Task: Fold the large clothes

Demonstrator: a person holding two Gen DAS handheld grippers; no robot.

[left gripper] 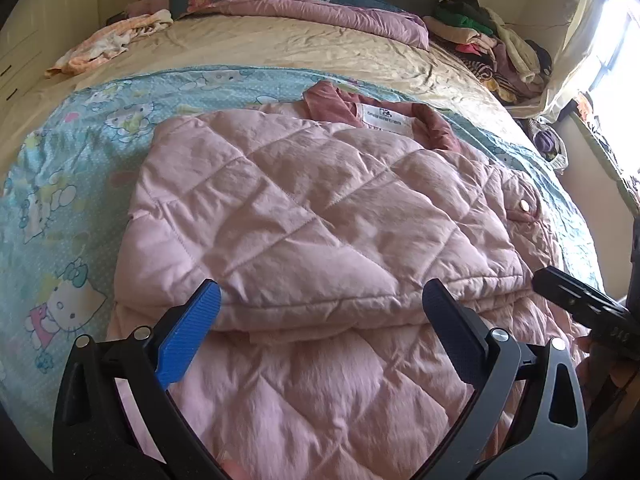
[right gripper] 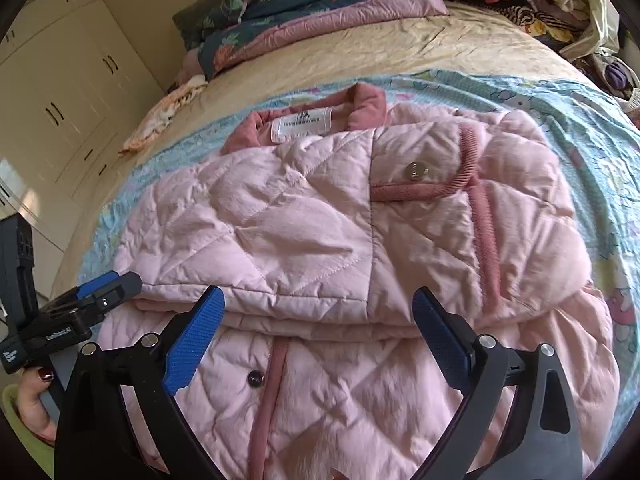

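- On the bed's cartoon-print sheet (left gripper: 60, 200) lies the pink quilted jacket (right gripper: 304, 216) — collar at twelve o'clock, hem toward both grippers, folded edge just ahead.
- Left gripper (left gripper: 320, 300) and right gripper (right gripper: 318, 308) gape wide, holding nothing; both equally near.
- Beyond: beige bedspread (left gripper: 280, 48), clothes pile (left gripper: 500, 48) at one o'clock, wardrobe (right gripper: 60, 92) at ten.

Cream wardrobe (right gripper: 60, 92) with dark handles at 9 o'clock, bright window (left gripper: 616, 36) at 2 o'clock, beige-sheeted bed (left gripper: 280, 44) filling the middle.
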